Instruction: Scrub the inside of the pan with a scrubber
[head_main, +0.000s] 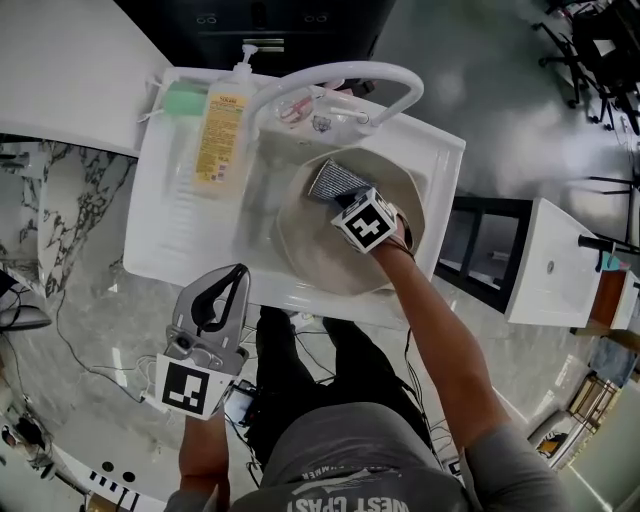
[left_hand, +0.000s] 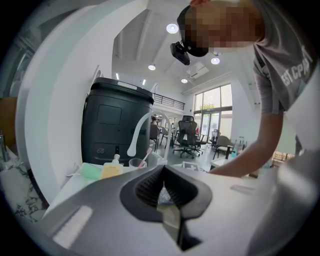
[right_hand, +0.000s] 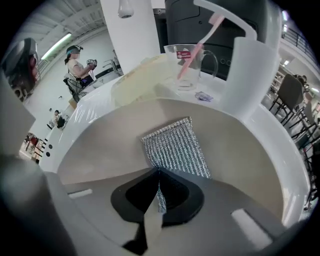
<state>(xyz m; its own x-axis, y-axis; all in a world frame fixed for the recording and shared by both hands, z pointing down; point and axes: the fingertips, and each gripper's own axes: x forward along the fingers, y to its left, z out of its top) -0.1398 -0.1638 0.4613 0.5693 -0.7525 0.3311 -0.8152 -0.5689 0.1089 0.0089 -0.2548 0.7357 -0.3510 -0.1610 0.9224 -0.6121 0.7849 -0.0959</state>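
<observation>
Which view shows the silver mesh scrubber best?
The right gripper view: the silver mesh scrubber lies spread on the beige pan, one end pinched in the right gripper. The head view shows it small, partly behind that gripper. The left gripper view misses it.

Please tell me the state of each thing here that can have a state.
Pan: in the sink, scrubber lying inside.
Scrubber: gripped at one edge, flat on pan.
Right tongs: shut on scrubber.
Left tongs: shut, empty.
Tap: no water seen.
Cup: upright, toothbrush inside.
</observation>
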